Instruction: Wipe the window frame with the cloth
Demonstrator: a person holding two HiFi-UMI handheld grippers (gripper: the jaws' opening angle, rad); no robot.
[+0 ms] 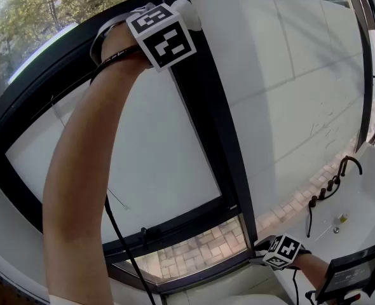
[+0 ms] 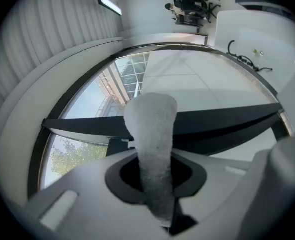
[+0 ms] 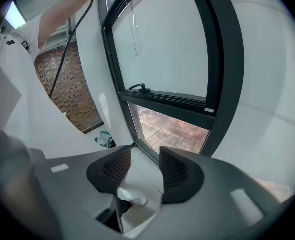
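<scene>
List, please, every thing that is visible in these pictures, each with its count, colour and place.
metal window frame: one, black, upright bar and crossbars across the middle
fluffy cloth: one, white, high up by the upright bar
window handle: one, black, on the lower crossbar
bathtub: one, white, lower right
tap set: one, dark, on the bathtub's rim
brick paving: one area, reddish, outside below the window
trees: count unclear, green, outside at upper left
cable: one, black, hanging beside the arm
left arm: one, bare, raised
left gripper: one, grey, shut on the cloth
right gripper: one, grey, open and empty, low near the window's bottom
</scene>
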